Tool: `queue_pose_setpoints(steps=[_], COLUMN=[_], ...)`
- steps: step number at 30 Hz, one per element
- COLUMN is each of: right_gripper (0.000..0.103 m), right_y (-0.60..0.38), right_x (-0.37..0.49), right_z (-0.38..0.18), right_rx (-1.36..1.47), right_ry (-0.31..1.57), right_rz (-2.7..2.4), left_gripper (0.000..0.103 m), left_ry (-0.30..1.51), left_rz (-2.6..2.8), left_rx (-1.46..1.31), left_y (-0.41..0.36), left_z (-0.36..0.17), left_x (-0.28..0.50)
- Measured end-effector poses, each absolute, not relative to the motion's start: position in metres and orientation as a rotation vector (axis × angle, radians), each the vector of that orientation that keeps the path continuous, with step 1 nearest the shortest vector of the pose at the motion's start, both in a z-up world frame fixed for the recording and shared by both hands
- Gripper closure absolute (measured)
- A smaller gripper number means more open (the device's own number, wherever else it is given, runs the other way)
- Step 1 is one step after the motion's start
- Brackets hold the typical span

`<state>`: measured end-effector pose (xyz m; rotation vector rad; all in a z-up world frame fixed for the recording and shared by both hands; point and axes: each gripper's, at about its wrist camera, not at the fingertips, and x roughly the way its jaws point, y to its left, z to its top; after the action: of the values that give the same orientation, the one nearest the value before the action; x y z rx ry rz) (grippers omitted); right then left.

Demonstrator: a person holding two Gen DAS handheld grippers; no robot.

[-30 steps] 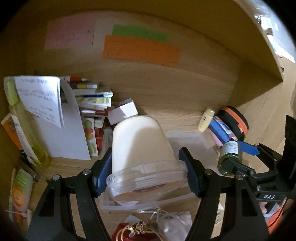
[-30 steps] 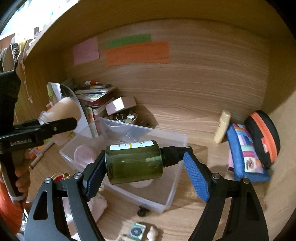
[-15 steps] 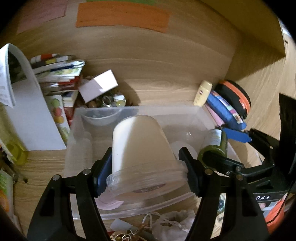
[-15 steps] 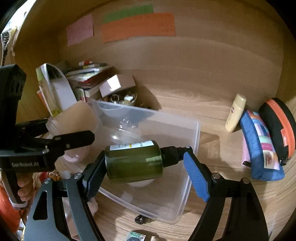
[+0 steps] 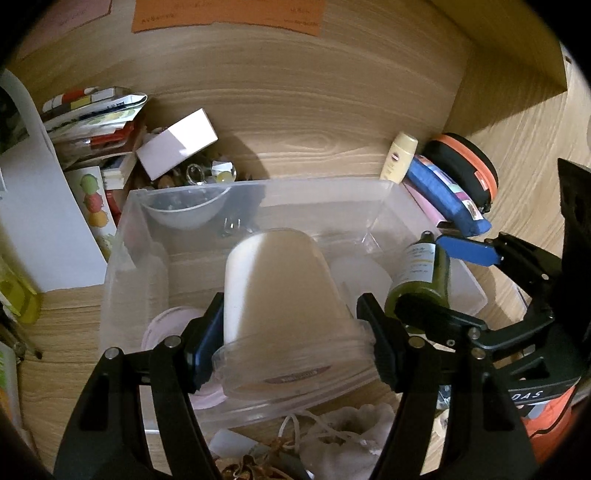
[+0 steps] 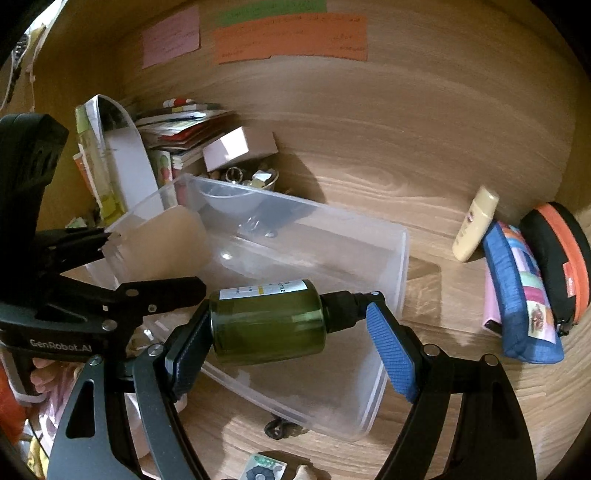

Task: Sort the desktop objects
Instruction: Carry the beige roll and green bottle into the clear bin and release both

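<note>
Wooden desk [image 6: 424, 173] in a wood-walled nook, clear plastic bin [image 6: 400, 258] at centre, stacked booklets [image 6: 177, 125] and small white box [image 6: 236, 147] far left, cream tube [image 6: 476, 223], blue pouch [image 6: 517, 291] and black-orange case [image 6: 561, 258] right, near edge cluttered

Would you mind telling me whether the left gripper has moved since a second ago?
Yes. The left gripper, gripping the white tub, has come down over the clear bin; the orange note slid toward the frame's top.
</note>
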<state>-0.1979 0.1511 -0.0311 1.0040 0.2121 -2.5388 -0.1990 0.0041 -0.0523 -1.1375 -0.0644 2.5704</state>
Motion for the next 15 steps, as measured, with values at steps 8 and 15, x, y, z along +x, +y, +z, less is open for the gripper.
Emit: queue_pose_setpoints(steps=[8, 15], right_gripper=[0.024, 0.023], right_y=[0.1516, 0.1511], right_x=[-0.1974, -0.1962], right_z=[-0.0328, -0.0326], right_rx=[1.024, 1.021], right_ry=[0.205, 0.219], right_rz=[-2.506, -2.496], left_gripper=[0.034, 0.034], left_ry=[-0.061, -0.088], left_rz=[2.545, 2.509], left_rx=[-1.169, -1.203], left_y=[0.0055, 0.0022], left_z=[-0.0547, -0.0602], left_x=[-0.199, -0.2037])
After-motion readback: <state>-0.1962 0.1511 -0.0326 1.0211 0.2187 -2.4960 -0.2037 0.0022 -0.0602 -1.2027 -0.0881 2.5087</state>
